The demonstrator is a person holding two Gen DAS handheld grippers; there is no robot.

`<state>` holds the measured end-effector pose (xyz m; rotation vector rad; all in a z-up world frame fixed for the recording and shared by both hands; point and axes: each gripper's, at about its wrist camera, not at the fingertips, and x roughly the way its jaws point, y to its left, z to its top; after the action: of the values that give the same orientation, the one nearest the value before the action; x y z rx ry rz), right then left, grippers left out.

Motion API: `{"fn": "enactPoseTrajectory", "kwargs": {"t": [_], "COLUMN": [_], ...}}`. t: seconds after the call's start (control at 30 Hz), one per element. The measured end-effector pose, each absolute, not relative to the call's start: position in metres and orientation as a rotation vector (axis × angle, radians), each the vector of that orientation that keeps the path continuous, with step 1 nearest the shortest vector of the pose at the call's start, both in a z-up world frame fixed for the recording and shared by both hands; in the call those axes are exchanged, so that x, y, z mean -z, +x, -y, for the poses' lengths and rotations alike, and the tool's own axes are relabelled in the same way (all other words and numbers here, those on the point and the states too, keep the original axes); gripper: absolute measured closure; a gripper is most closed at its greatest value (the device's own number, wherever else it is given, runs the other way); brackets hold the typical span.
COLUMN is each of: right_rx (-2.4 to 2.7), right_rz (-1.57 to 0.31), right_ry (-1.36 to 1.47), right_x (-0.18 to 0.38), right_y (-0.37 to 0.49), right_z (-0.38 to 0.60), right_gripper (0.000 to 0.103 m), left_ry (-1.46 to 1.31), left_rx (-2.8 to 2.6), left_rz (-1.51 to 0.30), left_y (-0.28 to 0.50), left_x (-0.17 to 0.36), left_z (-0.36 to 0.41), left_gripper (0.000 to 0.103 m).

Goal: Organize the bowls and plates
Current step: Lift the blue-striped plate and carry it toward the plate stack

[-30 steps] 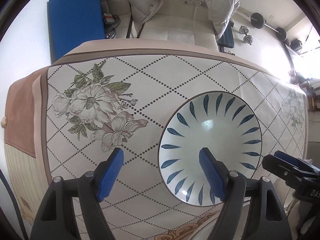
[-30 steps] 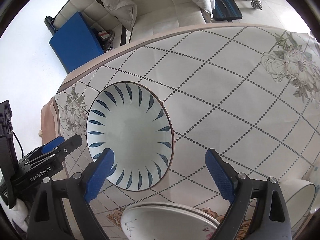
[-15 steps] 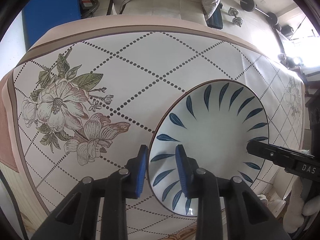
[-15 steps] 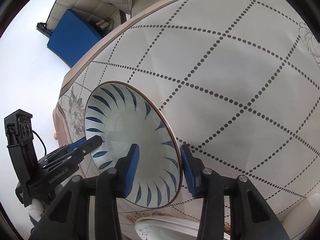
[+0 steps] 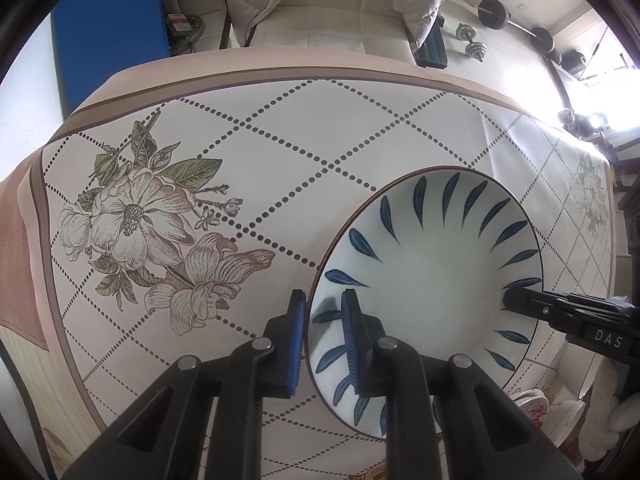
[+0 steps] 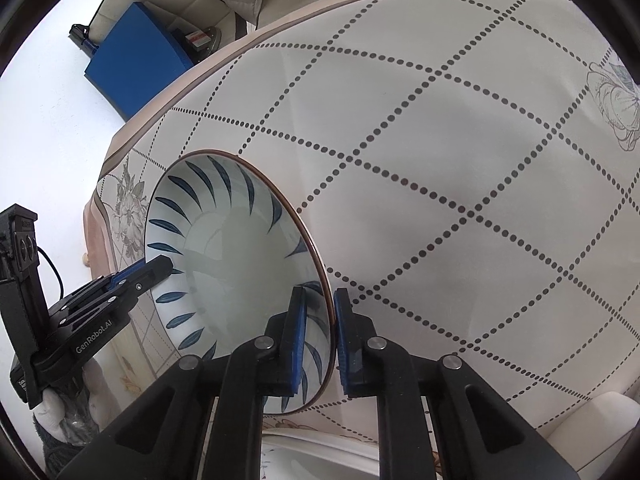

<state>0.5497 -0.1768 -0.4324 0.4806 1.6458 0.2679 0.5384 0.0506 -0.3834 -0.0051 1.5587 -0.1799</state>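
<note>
A white plate with blue leaf strokes lies on the flowered tablecloth. My left gripper points straight down at the plate's left rim. Its jaws are closing, with the rim pinched between the blue pads. In the right wrist view the same plate appears steeply foreshortened. My right gripper is closing on the opposite rim, one pad inside and one outside. Each gripper shows in the other's view: the right gripper at the plate's right edge, the left gripper at its left edge.
A stack of white plates sits at the near table edge, with a bowl to its right and floral dishes. Beyond the table stand a cream sofa with jackets, a blue mat and dumbbells. A gloved hand holds the left gripper.
Both grippers went from wide open to closed on opposite rims of the blue-leaf plate. The right gripper came down closer to the plate.
</note>
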Motion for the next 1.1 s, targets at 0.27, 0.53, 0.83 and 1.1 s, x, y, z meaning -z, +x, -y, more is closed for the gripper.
{"fn": "enactPoseTrajectory", "kwargs": {"t": [0.27, 0.53, 0.83, 1.1], "right_rx": [-0.286, -0.296, -0.3, -0.311], "right_rz": [-1.624, -1.597, -1.573, -1.578], "right_ry": [0.486, 0.483, 0.491, 0.507], "right_x": [0.42, 0.393, 0.361, 0.344], "right_y": [0.543, 0.532, 0.497, 0.442], "right_z": [0.185, 0.199, 0.222, 0.241], "right_gripper": [0.088, 0.088, 0.089, 0.089], "left_ry": [0.014, 0.019, 0.022, 0.046], "left_rx": [0.178, 0.198, 0.223, 0.245], "left_rz": [-1.515, -1.484, -1.465, -1.456], "left_y": [0.53, 0.51, 0.479, 0.439], "left_x": [0.361, 0.336, 0.306, 0.287], "left_z": [-0.047, -0.038, -0.016, 0.006], "left_gripper": [0.087, 0.087, 0.087, 0.087]}}
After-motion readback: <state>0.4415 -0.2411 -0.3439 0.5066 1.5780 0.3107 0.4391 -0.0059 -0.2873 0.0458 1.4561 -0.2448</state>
